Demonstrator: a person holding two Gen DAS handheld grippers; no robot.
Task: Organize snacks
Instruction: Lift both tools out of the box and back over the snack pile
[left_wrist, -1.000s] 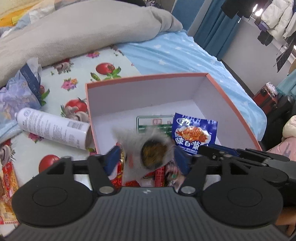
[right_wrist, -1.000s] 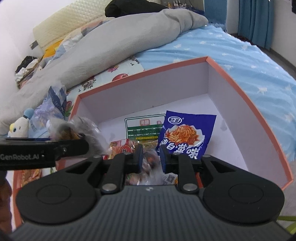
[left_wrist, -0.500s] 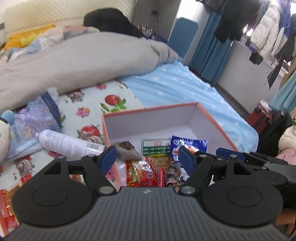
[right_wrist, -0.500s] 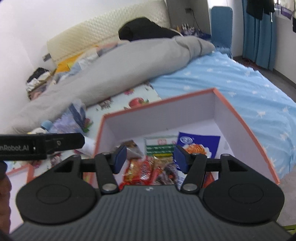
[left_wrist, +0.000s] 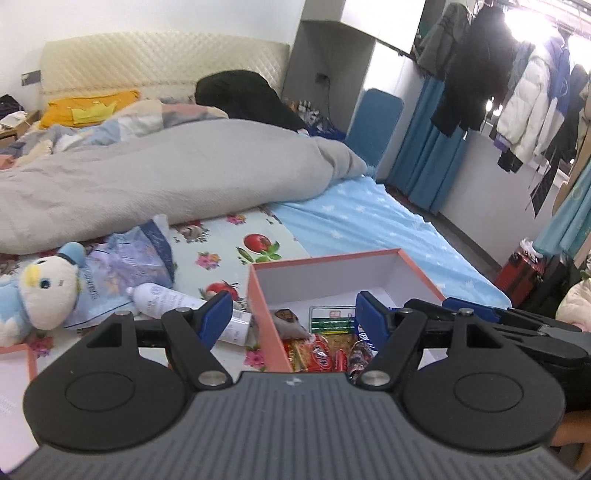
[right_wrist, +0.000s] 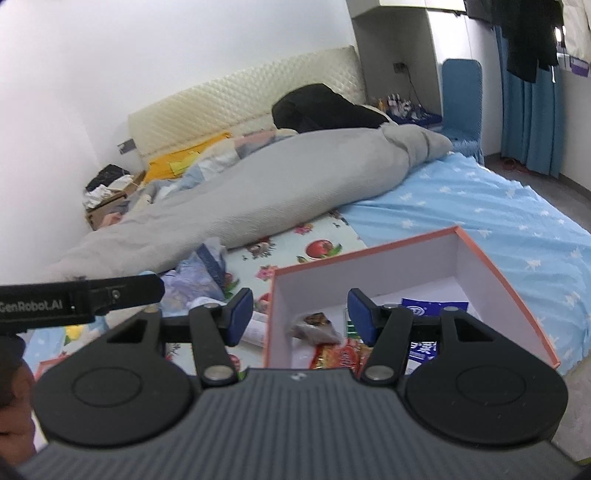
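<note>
An orange-rimmed white box (left_wrist: 258, 295) (right_wrist: 491, 258) sits on the bed and holds several snack packets: a grey packet (left_wrist: 290, 325) (right_wrist: 316, 328) at its left wall, red packets (left_wrist: 317, 352) (right_wrist: 340, 356), a green-and-white packet (left_wrist: 330, 319) and a blue packet (right_wrist: 432, 310). My left gripper (left_wrist: 293, 314) is open and empty, raised above the box's near side. My right gripper (right_wrist: 300, 314) is open and empty too, also above the box. The right gripper's body shows in the left wrist view (left_wrist: 517, 325).
A white spray bottle (left_wrist: 173, 302) lies left of the box on the fruit-print sheet. A blue-and-white plush toy (left_wrist: 40, 291) and a blue plastic bag (left_wrist: 129, 254) lie further left. A grey duvet (left_wrist: 166, 177) covers the bed behind. A box lid (left_wrist: 14, 373) lies at the far left.
Both grippers opened and pulled up and back from the box. The grey packet left my left gripper and now lies in the box; the right one let go of its packet.
</note>
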